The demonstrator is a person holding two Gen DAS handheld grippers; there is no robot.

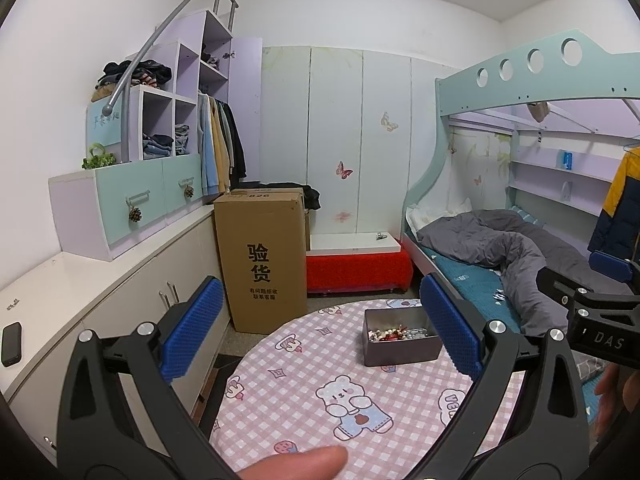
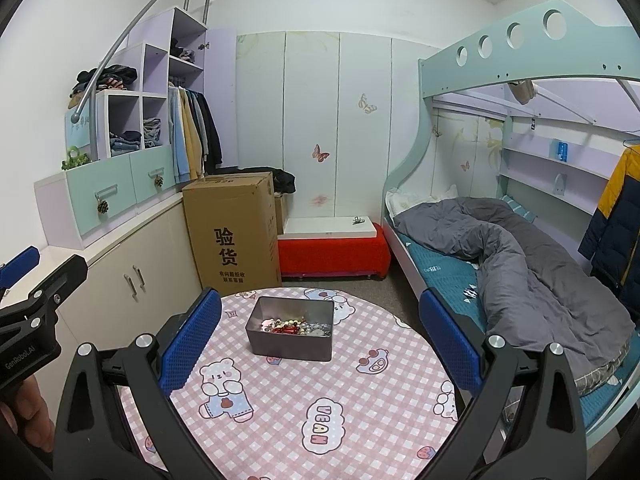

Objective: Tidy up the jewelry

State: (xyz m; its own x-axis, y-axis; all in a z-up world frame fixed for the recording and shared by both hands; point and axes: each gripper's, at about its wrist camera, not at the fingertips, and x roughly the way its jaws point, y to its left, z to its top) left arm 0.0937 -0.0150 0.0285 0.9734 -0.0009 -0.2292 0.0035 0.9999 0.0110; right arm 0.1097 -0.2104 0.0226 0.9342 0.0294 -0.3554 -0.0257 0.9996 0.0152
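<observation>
Left wrist view: the left gripper (image 1: 320,336) has its blue-padded jaws spread wide, holding nothing, above a round bench (image 1: 304,364) covered in pink checked cloth. A grey tin (image 1: 400,346) of beaded jewelry (image 1: 394,334) sits right of centre, just inside the right jaw. The other gripper's black body shows at the right edge.

Right wrist view: the right gripper (image 2: 320,336) likewise has jaws wide apart and empty. The tin (image 2: 290,346) with jewelry (image 2: 296,326) sits centre frame on the bench (image 2: 360,392), between the jaws.

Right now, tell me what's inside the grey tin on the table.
The grey tin holds a jumble of beads, red, white and silver. Its walls hide the lower layers, so anything beneath stays unseen.
</observation>
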